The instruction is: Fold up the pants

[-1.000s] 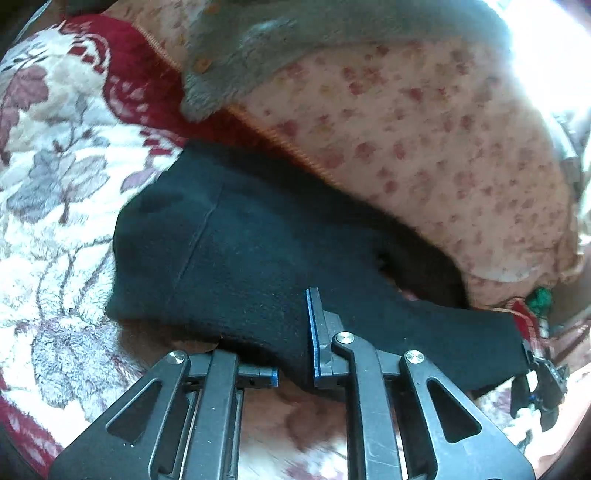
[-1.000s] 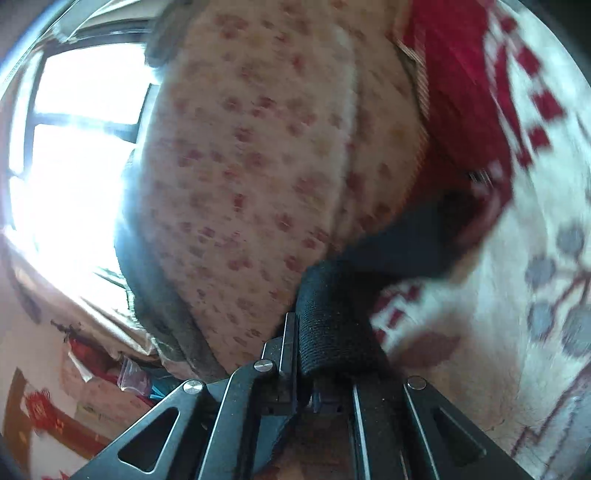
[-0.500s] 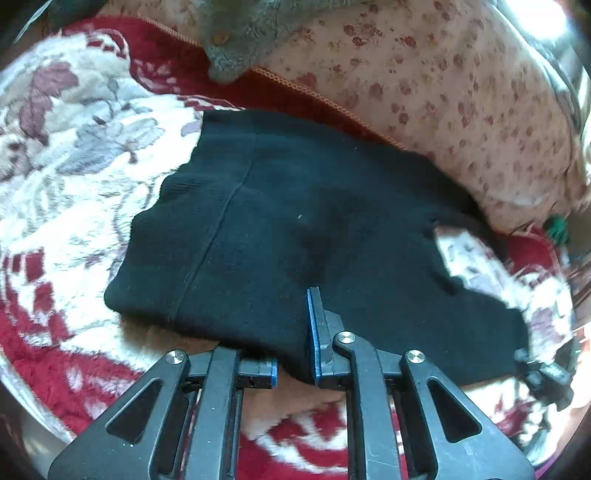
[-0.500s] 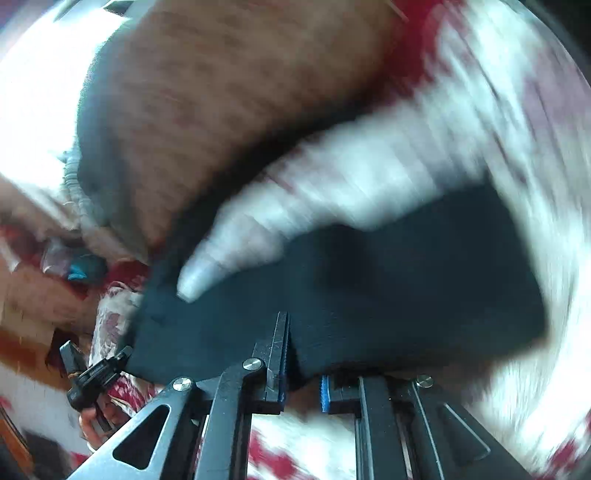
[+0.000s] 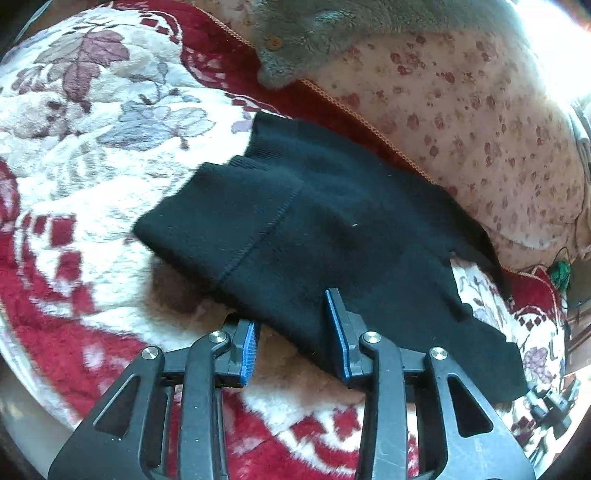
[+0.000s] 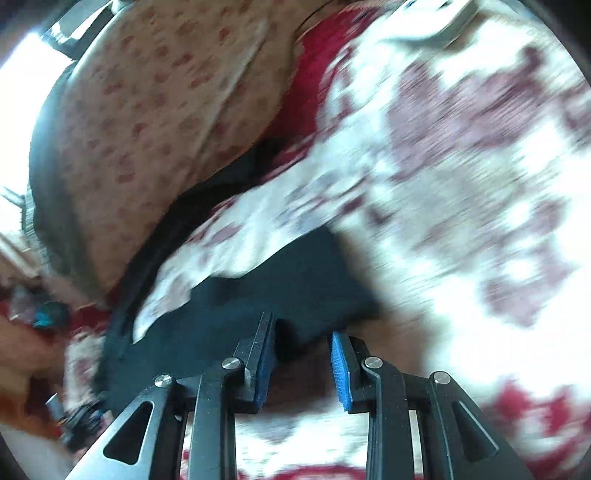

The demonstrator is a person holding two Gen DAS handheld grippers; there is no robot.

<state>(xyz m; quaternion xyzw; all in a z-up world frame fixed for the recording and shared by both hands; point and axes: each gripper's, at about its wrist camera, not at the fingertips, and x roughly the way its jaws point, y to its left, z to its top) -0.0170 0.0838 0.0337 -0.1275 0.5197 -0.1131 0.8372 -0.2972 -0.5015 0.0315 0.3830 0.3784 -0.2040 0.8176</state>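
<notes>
On the flowered red-and-white blanket (image 5: 110, 177) lie the black pants (image 5: 332, 229), spread out in a rough flat shape, the far edge close against a spotted pink quilt (image 5: 461, 110). One layer appears doubled over at the left end, where a stitched seam runs across the cloth; a narrower part trails off to the right. Whether that end is a leg or a cuff cannot be told.

Left gripper (image 5: 295, 332): jaws parted to a moderate gap, blue pads bare. The near hem of the pants lies between and just ahead of the fingers; one finger overlaps the cloth edge, but nothing is clamped.

Right gripper (image 6: 301, 358): jaws likewise apart, no cloth pinched. A dark edge of the pants (image 6: 295, 284) sits just beyond the fingertips. This view is heavily blurred, so contact with the cloth cannot be confirmed.

A grey fleecy garment (image 5: 332, 33) rests on the quilt, well apart from the work.

Assessment: a fold looks freshly laid and both grippers stand released, so the step in hand is the pause between folds. The next move calls for fresh grips on two matching points of one edge, taking all layers together, then carrying them across evenly. Risk: the knit is limp, and a one-layer grip would drag the fold open.
</notes>
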